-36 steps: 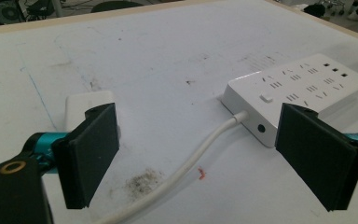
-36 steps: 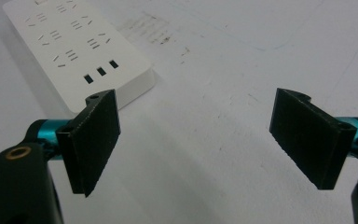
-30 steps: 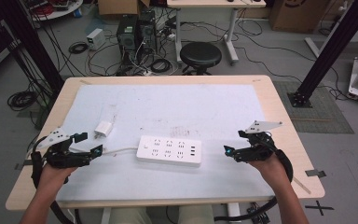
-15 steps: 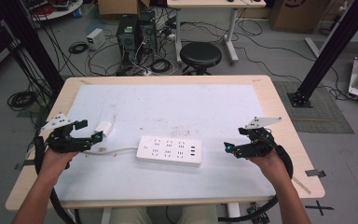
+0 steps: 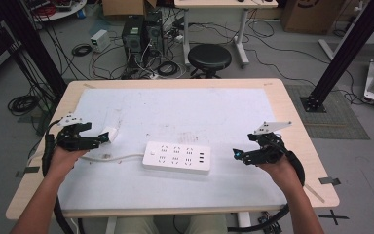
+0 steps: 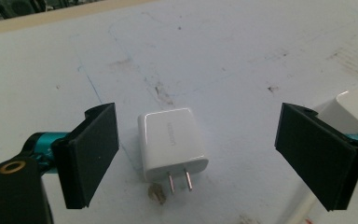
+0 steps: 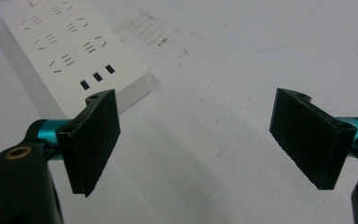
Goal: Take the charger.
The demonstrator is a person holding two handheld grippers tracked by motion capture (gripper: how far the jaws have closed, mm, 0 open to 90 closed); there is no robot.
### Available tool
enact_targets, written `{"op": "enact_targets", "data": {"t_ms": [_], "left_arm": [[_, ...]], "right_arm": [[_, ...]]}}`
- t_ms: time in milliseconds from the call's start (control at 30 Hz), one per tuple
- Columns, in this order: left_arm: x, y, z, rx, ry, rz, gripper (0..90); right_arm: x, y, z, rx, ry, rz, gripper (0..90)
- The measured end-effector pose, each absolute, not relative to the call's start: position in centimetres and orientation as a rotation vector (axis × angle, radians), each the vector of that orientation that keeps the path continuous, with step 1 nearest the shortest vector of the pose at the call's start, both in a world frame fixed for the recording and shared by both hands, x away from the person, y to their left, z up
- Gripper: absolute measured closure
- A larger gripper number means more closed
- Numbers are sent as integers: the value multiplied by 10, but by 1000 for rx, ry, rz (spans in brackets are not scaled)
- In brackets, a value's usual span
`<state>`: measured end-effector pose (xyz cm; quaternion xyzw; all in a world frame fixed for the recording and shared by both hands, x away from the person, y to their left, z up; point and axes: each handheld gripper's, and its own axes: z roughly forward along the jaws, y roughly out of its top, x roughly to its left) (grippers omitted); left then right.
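Straddling white charger [image 6: 172, 140], left tool [image 6: 196, 154] spread wide; right tool [image 7: 196, 140] released beside power strip [image 7: 74, 51].

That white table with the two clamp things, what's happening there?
A person sits at the table holding a two-jaw gripper in each hand. The left gripper is open around a small white charger that lies flat, prongs toward the camera, not yet gripped. The right gripper is open too, holding nothing, just beside the end of a white power strip. The strip's cord runs off toward the left hand.
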<state>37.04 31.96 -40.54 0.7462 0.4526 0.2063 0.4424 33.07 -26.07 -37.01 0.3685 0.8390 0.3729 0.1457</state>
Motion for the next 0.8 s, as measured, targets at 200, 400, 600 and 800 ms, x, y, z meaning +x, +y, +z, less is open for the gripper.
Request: {"op": "enact_targets", "data": {"t_ms": [200, 400, 600, 800], "left_arm": [[386, 313, -416, 1894, 1208, 540, 136], [395, 310, -428, 1928, 1273, 510, 136], [401, 309, -436, 1956, 1310, 489, 136], [403, 306, -442, 2006, 1316, 474, 153]], "right_arm": [[333, -259, -373, 1060, 2425, 1065, 164], [333, -259, -375, 1081, 2426, 1063, 164], [334, -259, -377, 1089, 2435, 1054, 164], [334, -258, -379, 1083, 2441, 1049, 164]]}}
